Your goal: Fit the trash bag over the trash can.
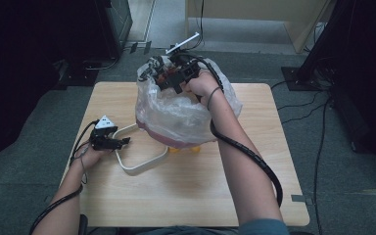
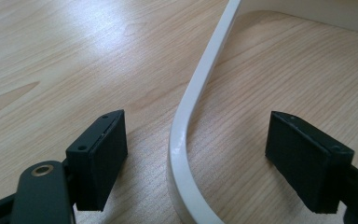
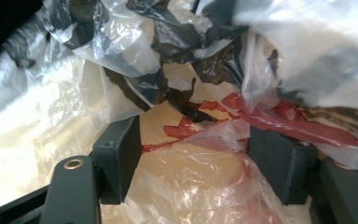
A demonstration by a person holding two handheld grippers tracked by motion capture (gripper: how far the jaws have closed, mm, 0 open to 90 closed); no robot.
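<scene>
A crumpled clear plastic bag (image 1: 176,115) bulges over a pink object with yellow feet near the middle of the wooden table (image 1: 186,196). My right gripper (image 1: 162,77) sits at the bag's top edge. In the right gripper view its jaws (image 3: 193,154) stand apart, and loose bag film (image 3: 135,60) and a red strip (image 3: 289,119) lie between them unpinched. A white looped band (image 1: 142,166) lies on the table in front of the bag. My left gripper (image 1: 123,142) rests low at the loop's left side, open, and its jaws (image 2: 193,140) straddle the white band (image 2: 200,79) without touching it.
The table's front and right parts are bare wood. Grey carpet surrounds the table. Dark cabinets (image 1: 54,34) stand at the back left, and cables (image 1: 318,147) run over the floor on the right. A black cable (image 1: 254,156) trails along the right forearm.
</scene>
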